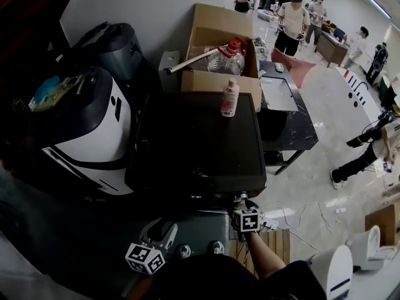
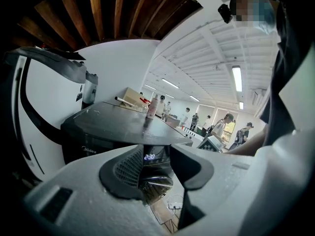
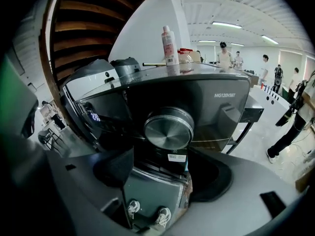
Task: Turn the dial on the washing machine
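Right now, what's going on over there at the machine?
A person holds a pair of tongs in each hand at the front of a black washing machine. The right tongs are open and lined up on the silver dial, but not yet closed on it. The left tongs are open too, holding nothing, and face the lit display. A bottle stands on top of the machine.

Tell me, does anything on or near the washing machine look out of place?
A pink-and-white bottle stands upright on the black washing machine, near the lid's back edge, an odd spot. Behind it, a clear plastic jug lies tilted in an open cardboard box. Nothing looks spilled or damaged.
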Demonstrator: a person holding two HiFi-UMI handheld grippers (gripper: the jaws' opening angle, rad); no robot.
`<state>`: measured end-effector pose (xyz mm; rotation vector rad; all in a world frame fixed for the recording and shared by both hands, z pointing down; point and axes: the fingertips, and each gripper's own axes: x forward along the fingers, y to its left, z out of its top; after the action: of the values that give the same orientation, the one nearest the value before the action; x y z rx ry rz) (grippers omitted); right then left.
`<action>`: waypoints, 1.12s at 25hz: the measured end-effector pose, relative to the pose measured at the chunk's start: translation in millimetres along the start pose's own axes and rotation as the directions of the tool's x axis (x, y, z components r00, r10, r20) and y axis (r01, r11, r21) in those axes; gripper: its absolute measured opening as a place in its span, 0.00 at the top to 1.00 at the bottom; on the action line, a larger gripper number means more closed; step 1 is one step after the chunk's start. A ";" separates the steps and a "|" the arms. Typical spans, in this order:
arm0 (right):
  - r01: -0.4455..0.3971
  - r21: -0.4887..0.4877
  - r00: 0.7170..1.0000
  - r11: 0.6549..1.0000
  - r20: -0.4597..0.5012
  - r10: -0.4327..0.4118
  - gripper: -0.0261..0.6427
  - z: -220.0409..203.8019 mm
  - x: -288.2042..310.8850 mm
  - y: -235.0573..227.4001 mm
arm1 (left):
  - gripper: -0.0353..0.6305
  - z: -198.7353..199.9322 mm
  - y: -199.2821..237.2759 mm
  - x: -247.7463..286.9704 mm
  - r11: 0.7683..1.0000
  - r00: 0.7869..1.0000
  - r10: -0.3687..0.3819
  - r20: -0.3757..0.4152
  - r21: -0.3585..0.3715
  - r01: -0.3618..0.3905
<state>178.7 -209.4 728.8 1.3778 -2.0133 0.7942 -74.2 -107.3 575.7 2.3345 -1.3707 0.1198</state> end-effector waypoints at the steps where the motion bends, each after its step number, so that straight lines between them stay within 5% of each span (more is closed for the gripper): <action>1: 0.008 -0.004 1.000 1.000 0.014 -0.008 0.47 3.6 -3.5 -0.5 | 0.70 0.2 0.5 0.8 1.000 1.000 -0.004 -0.002 0.001 0.004; 16: 0.025 -0.184 0.993 0.983 0.117 -0.003 0.46 42.5 -39.5 22.5 | 0.70 2.7 -10.2 20.2 0.996 0.996 -0.086 -0.013 -0.012 0.086; 28: 0.048 -0.160 0.996 0.986 0.078 -0.036 0.46 35.8 -28.4 10.2 | 0.70 1.9 -1.8 12.3 0.999 0.999 -0.044 -0.008 -0.024 0.044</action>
<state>173.5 -215.7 682.7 1.3704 -2.0494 0.5547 -66.8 -117.3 577.0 2.3407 -1.3084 0.0999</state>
